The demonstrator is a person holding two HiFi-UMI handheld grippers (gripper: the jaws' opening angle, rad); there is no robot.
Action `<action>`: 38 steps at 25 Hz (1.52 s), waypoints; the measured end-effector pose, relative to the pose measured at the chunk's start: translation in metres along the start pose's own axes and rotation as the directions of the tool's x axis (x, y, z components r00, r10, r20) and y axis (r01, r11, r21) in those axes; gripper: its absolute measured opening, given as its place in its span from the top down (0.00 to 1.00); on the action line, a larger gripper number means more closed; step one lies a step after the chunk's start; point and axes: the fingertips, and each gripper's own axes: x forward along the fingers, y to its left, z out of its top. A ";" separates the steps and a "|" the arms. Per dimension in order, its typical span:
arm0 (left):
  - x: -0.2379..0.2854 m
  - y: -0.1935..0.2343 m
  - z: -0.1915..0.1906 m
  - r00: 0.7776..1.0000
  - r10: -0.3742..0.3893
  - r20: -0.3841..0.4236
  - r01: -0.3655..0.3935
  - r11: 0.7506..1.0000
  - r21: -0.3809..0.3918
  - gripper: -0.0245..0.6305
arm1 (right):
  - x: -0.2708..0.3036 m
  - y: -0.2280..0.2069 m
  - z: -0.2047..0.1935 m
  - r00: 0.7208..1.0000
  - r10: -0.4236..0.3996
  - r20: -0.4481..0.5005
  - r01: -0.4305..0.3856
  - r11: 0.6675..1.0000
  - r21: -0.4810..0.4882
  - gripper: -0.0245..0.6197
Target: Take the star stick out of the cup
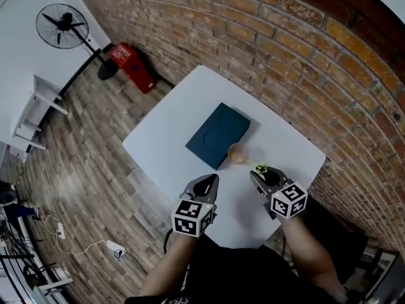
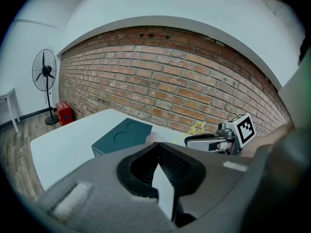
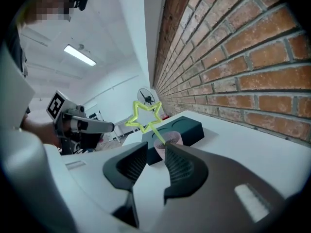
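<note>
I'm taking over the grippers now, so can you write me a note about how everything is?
Left gripper: jaws shut, empty.
Right gripper: jaws open, empty, aimed at the cup.
Things: the star stick stands tilted in the cup, beside the dark box on the white table.
Done: nothing; stick is in the cup.
Left: close on the stick, lift it out.

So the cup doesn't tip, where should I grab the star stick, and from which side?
Probably pinch the star stick by its thin stem above the cup rim, from the near side with the right gripper; it leans that way.
</note>
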 end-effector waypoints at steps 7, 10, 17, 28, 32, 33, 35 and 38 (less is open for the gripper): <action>0.011 0.008 -0.010 1.000 -0.012 -0.024 0.012 1.000 -0.012 0.96 | 0.015 -0.006 -0.001 1.000 -0.009 0.019 0.010 1.000 -0.021 0.80; 0.011 0.008 -0.008 1.000 -0.014 -0.022 0.014 1.000 -0.019 0.96 | 0.017 -0.008 0.003 0.999 -0.016 0.032 0.017 1.000 -0.016 0.81; 0.005 0.018 -0.005 1.000 -0.005 -0.024 0.005 1.000 -0.012 0.96 | 0.026 -0.009 0.010 0.999 -0.025 0.037 0.026 0.999 -0.028 0.84; 0.000 0.018 -0.007 1.000 0.010 -0.016 -0.011 0.999 -0.044 0.96 | 0.020 -0.018 0.016 0.996 -0.077 0.040 0.078 0.996 -0.043 0.94; -0.006 0.011 -0.004 1.000 0.014 -0.002 -0.014 0.999 -0.050 0.96 | 0.007 -0.014 0.036 0.993 -0.079 0.084 0.085 0.994 -0.064 0.94; -0.008 0.009 -0.003 1.000 0.015 0.002 -0.015 0.999 -0.050 0.96 | 0.003 -0.013 0.041 0.992 -0.080 0.094 0.086 0.994 -0.069 0.94; -0.011 0.003 -0.002 1.000 0.016 0.007 -0.015 0.999 -0.045 0.96 | -0.005 -0.011 0.049 0.990 -0.080 0.114 0.090 0.993 -0.078 0.94; -0.018 -0.007 0.000 1.000 0.016 0.020 -0.015 0.999 -0.033 0.96 | -0.020 -0.005 0.058 0.987 -0.085 0.133 0.097 0.991 -0.089 0.94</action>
